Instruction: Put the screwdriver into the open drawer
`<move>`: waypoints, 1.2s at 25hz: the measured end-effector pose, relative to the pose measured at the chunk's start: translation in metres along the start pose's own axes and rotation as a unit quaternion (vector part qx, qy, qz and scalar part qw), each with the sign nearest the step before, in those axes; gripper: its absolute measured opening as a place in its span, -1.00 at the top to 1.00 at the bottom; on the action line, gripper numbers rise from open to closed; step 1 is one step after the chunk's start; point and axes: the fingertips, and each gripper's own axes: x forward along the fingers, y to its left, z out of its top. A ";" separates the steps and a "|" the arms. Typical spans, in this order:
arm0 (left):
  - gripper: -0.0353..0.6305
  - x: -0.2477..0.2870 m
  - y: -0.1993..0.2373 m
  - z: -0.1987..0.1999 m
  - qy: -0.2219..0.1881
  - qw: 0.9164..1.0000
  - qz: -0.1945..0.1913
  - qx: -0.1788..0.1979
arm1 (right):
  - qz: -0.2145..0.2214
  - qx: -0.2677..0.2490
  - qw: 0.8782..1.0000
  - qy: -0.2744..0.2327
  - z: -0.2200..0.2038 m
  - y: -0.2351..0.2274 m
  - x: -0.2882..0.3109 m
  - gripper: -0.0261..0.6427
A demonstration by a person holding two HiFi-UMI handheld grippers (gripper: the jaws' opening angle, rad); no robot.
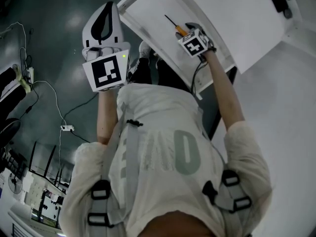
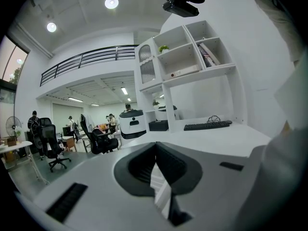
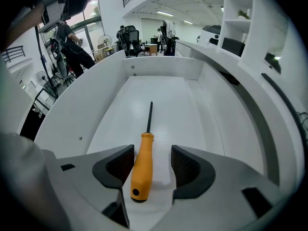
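Note:
The screwdriver (image 3: pixel 142 165), with an orange handle and a thin black shaft, lies flat on the floor of the open white drawer (image 3: pixel 96 105). My right gripper (image 3: pixel 153 166) points steeply down over it, jaws open. The handle lies between the pads, close to the left one, and neither pad presses on it. In the head view the screwdriver (image 1: pixel 178 29) shows just beyond the right gripper (image 1: pixel 187 29) inside the drawer (image 1: pixel 148 19). My left gripper (image 1: pixel 104 21) is held up left of the drawer, away from it. Its jaws (image 2: pixel 155 146) meet with nothing between them.
A white desk top (image 1: pixel 276 107) runs along the right, above the drawer. Cables and a power strip (image 1: pixel 66 128) lie on the dark floor at the left. The left gripper view looks out at white shelves (image 2: pixel 187 57), a keyboard (image 2: pixel 207 125) and office chairs (image 2: pixel 50 143).

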 end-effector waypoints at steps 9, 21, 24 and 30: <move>0.88 -0.005 0.001 0.014 -0.023 1.000 0.000 -0.013 | -0.004 0.017 0.999 -0.040 0.020 -0.007 -0.020 0.23; 0.88 -0.017 0.003 0.031 -0.044 0.999 -0.009 0.014 | -0.065 -0.003 0.988 -0.143 0.090 -0.026 -0.088 0.23; 0.88 -0.019 0.002 0.037 -0.052 0.998 -0.014 0.012 | -0.087 -0.010 0.977 -0.195 0.121 -0.030 -0.122 0.23; 0.88 -0.023 -0.009 0.054 -0.077 0.997 -0.026 0.007 | -0.128 -0.014 0.939 -0.320 0.175 -0.028 -0.214 0.24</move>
